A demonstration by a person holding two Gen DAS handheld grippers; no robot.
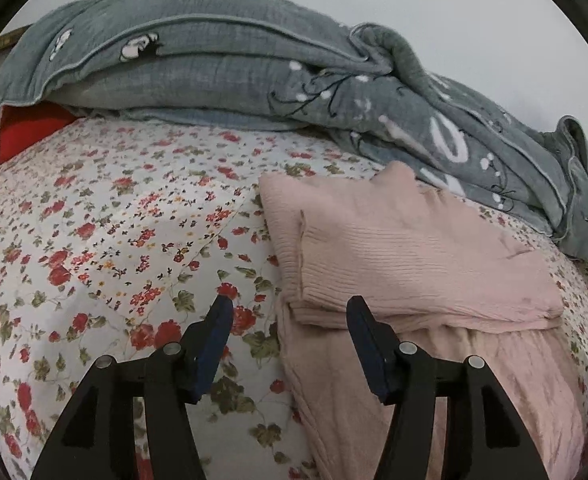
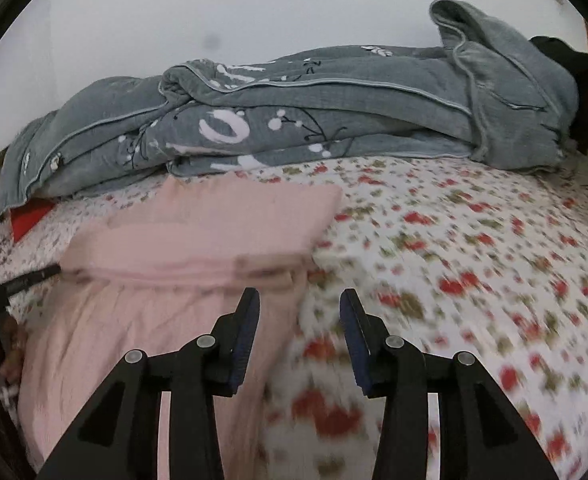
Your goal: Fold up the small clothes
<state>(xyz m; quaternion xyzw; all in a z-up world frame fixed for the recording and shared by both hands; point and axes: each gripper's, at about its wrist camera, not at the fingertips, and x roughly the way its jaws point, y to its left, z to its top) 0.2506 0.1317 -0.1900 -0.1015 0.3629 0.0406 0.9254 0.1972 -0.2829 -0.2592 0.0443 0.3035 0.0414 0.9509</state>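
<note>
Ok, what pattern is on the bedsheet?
Red flowers with green leaves on white; the bedsheet shows sharpest in the left wrist view.

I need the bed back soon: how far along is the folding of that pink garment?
Done: the pink garment has its top part folded down over itself on the floral sheet. In hand: nothing; the left gripper and right gripper are open and empty. Left: its lower part still lies spread out, unfolded.
</note>
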